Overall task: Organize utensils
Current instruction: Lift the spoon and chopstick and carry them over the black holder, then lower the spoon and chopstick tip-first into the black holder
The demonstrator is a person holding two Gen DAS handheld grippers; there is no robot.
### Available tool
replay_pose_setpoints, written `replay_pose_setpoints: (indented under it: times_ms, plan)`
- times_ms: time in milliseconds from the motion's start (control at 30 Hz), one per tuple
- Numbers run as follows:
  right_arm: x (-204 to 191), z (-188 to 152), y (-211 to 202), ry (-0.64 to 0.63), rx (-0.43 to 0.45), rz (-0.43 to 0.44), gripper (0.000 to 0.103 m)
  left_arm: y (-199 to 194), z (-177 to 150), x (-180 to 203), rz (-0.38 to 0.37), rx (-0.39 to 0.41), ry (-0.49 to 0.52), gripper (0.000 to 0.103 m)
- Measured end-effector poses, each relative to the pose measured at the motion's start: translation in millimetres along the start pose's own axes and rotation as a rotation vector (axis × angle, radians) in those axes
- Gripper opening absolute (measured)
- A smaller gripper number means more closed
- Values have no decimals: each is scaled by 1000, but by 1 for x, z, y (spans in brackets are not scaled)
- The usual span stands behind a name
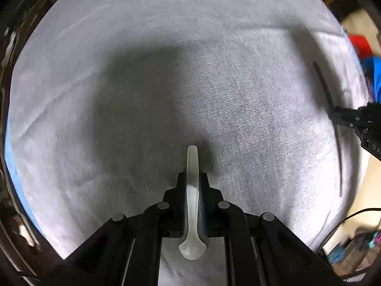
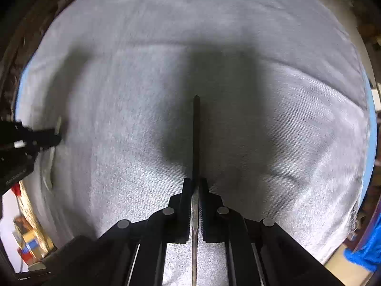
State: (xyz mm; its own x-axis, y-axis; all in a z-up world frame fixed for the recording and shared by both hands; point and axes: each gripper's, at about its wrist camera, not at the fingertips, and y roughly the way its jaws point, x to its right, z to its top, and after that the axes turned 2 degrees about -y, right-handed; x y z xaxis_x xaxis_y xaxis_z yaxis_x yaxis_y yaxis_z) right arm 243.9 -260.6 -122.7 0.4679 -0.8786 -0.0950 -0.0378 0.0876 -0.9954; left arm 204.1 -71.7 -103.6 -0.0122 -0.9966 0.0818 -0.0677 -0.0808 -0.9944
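White plastic spoon (image 1: 192,190) clamped; slim dark knife (image 2: 196,143) clamped; ribbed cloth (image 1: 166,71).

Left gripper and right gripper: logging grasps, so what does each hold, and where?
Left gripper: white plastic spoon, mid-handle. Right gripper: dark-handled metal knife, about mid-length.

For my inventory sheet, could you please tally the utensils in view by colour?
White: 1, the spoon held by the left gripper
Dark: 1, a slim utensil held by the right gripper
Total: 2, both over the grey cloth
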Motion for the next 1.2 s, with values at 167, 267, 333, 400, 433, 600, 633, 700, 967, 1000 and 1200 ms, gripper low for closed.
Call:
replay_pose_setpoints:
  times_ms: [167,267,333,400,433,600,633,700,967,1000,1200]
  plan:
    - [9,-15,-14,41,71,47,7,-11,-25,-17,-62,53,-41,10]
    - [13,-24,-24,59,118,64,7,-16,-39,-22,-84,90,-70,10]
    - [14,-30,-34,70,147,72,7,-26,-52,-28,-101,123,-87,10]
    - [15,-39,-43,83,187,75,7,-28,-58,-33,-115,147,-102,10]
    - [19,-42,-48,87,199,76,7,-33,-64,-35,-129,168,-111,10]
    - [29,-56,-71,130,275,110,7,-51,-88,-47,-156,230,-152,10]
    - [32,-62,-75,144,296,121,7,-55,-91,-49,-160,241,-161,10]
    - [34,-68,-81,161,322,136,7,-59,-104,-54,-182,272,-180,10]
    - [37,-96,-103,221,437,194,7,-96,-126,-58,-252,375,-244,10]
    - [38,-100,-107,228,455,198,7,-95,-124,-57,-263,389,-252,10]
    - [37,-122,-122,256,533,234,7,-118,-148,-52,-293,492,-302,10]
